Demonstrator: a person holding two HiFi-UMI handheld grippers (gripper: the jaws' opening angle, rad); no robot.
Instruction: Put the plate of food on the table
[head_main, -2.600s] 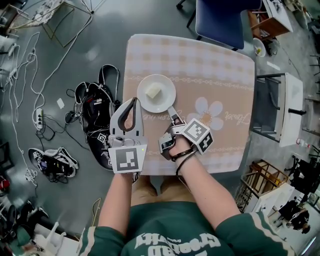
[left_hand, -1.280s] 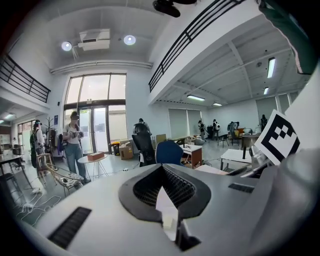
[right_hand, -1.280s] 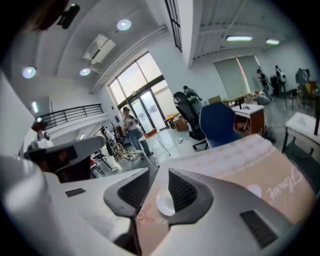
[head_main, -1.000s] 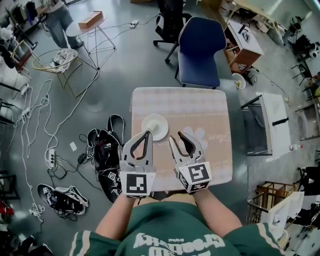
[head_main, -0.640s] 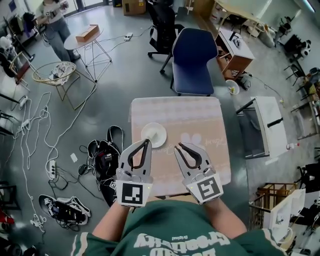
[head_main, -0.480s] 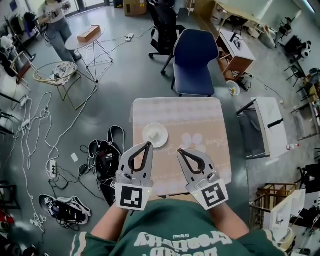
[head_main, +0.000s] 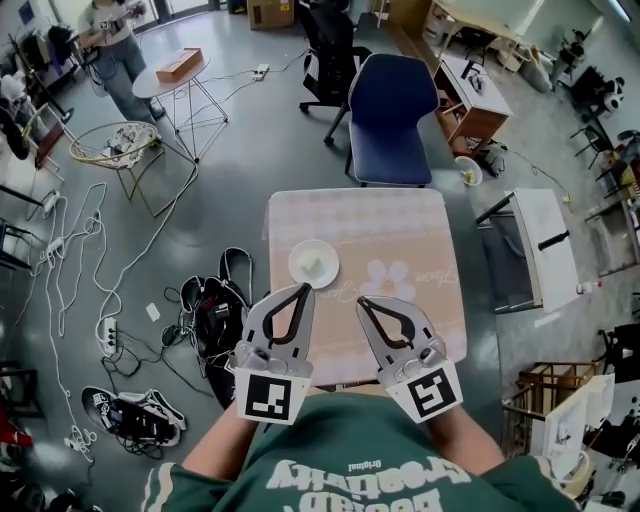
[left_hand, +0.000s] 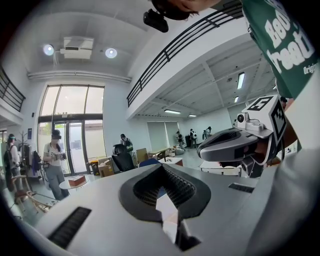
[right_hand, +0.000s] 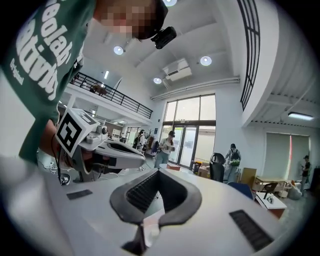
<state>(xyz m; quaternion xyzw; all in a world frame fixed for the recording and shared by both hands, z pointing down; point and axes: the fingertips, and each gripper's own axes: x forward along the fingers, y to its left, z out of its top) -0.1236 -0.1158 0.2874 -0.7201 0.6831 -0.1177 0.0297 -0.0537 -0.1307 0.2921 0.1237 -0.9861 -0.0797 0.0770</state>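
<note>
The plate of food (head_main: 314, 262) sits on the counter (head_main: 400, 225), near its left edge, so the task looks complete. The left tongs (head_main: 303, 290) and right tongs (head_main: 364, 302) are clenched on nothing and held by the chest, clear of it.

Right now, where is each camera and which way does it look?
Head view: on the person's head, looking steeply down at the table, plate, left gripper, right gripper and green shirt.
Left gripper view: on the left gripper, facing the glass doors; right gripper and shirt show at right.
Right gripper view: on the right gripper, facing those doors; left gripper shows at left.
Shared: both gripper views see the doors.
</note>
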